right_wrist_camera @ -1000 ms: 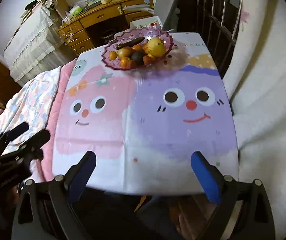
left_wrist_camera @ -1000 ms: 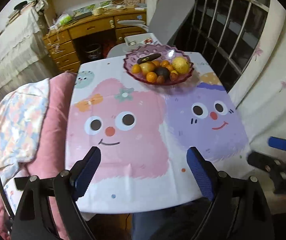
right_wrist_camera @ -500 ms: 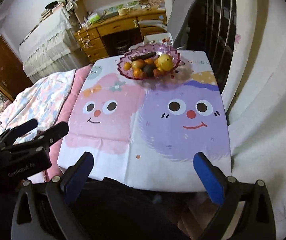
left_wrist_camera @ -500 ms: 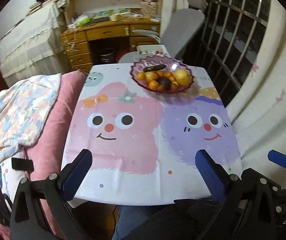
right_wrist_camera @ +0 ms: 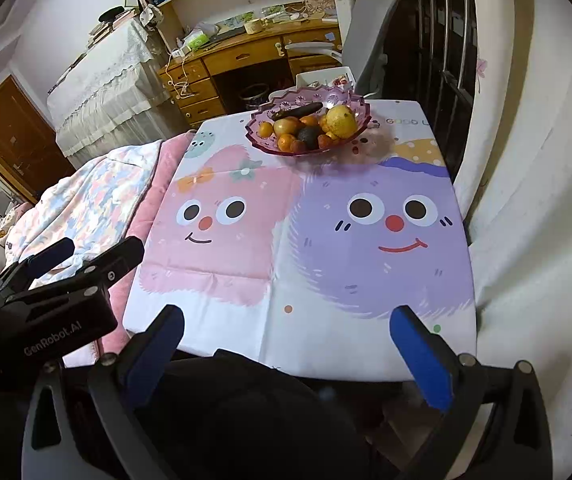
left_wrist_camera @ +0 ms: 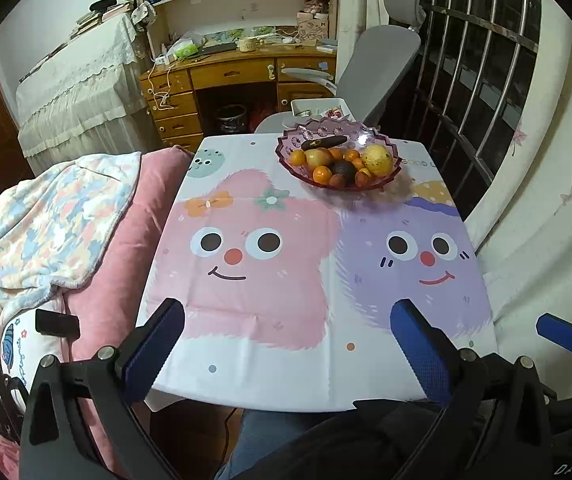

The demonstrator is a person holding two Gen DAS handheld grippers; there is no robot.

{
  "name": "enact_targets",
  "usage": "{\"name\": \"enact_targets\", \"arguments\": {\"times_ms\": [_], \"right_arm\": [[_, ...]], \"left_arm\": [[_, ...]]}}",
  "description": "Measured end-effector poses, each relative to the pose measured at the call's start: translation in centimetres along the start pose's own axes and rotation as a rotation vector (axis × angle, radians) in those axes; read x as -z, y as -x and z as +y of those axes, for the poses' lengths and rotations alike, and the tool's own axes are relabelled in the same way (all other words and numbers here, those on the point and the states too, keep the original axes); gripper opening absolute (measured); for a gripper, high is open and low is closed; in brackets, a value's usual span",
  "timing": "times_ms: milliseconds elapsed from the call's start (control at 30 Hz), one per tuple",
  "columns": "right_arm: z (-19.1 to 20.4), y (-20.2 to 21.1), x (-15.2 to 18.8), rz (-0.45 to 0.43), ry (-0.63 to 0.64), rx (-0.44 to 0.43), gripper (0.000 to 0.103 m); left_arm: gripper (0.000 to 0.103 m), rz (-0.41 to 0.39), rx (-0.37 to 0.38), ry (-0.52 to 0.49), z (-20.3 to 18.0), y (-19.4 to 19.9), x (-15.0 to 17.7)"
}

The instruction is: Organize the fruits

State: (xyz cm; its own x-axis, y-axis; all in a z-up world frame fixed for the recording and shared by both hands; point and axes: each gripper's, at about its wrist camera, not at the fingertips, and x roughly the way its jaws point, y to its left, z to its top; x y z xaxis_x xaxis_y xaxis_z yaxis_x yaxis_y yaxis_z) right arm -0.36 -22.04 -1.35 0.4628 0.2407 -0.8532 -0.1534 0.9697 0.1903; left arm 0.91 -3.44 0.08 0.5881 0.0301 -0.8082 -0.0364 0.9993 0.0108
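A pink glass bowl point(left_wrist_camera: 284, 148) point(right_wrist_camera: 255, 130) stands at the far end of the table, right of centre. It holds a large yellow fruit point(left_wrist_camera: 377, 159) point(right_wrist_camera: 341, 121), several small oranges point(left_wrist_camera: 321, 174), a dark avocado point(left_wrist_camera: 342, 168) point(right_wrist_camera: 309, 135) and a long dark fruit point(left_wrist_camera: 322, 143). My left gripper point(left_wrist_camera: 286, 312) hangs open over the table's near edge with nothing between its blue pads. My right gripper point(right_wrist_camera: 286, 316) is open and empty too, beside it on the right. Both are far from the bowl.
The table's cartoon cloth point(left_wrist_camera: 266, 280) shows a pink and a purple face. A pink blanket and quilt point(left_wrist_camera: 106, 240) lie along the left. A grey chair point(left_wrist_camera: 378, 68) and wooden desk point(left_wrist_camera: 226, 76) stand behind. Window bars point(left_wrist_camera: 486, 60) and a white curtain point(left_wrist_camera: 546, 200) are on the right.
Both grippers have drawn back toward the near edge and tipped upward, so the bowl looks farther off. Both pairs of jaws have spread a little wider.
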Motion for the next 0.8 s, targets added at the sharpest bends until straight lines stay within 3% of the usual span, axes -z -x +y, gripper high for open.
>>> {"name": "enact_targets", "arguments": {"times_ms": [800], "right_arm": [[0.03, 0.38, 0.36, -0.017, 0.004, -0.013, 0.103]], "left_arm": [[0.102, -0.029, -0.015, -0.005, -0.06, 1.09, 0.78]]}}
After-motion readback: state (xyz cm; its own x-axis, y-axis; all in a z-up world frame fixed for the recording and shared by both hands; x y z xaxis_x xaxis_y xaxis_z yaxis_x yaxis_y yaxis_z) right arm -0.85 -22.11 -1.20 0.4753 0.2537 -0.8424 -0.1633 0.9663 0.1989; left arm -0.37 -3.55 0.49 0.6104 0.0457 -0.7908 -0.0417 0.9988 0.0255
